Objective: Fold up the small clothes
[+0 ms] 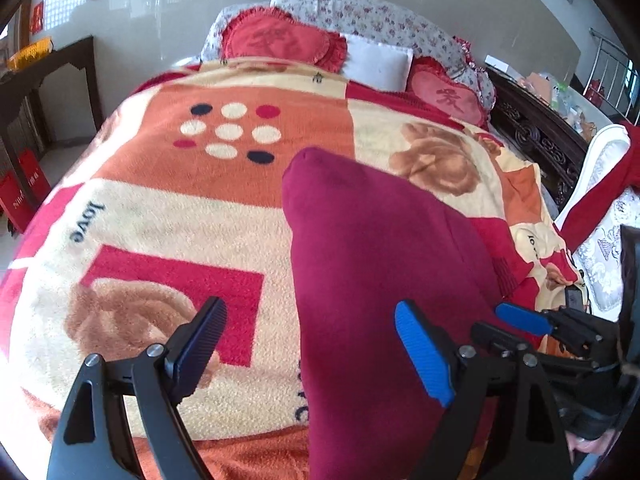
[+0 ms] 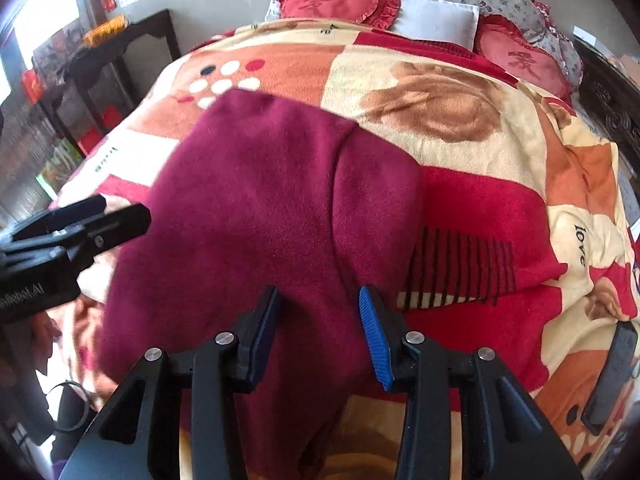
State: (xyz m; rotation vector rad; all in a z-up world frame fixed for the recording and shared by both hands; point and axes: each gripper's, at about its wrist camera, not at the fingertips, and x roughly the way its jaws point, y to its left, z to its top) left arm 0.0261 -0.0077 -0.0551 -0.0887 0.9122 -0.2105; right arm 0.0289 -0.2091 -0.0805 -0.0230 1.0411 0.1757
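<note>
We're over the big patchwork fleece blanket (image 1: 168,208) in orange, cream and red that covers the bed, and it fills both views edge to edge. On it, running from the centre to the lower edge of each frame, lies the dark maroon fleece garment (image 2: 256,216), already doubled over: in the right wrist view we see a layer lapped across with a seam-like edge down the right of centre, and a squared-off far end. So we'd say at least one fold is in, and more folding along its length may remain, plus smoothing.

The left gripper (image 1: 316,356) hangs at the bottom of its view with fingers spread wide, nothing pinched; the garment passes under its blue finger only. The right gripper (image 2: 320,340) stands parted too, its pads either side of the fleece's near part, not visibly pressing it. We can't tell whether the cloth's near end hangs off the bed.
</note>
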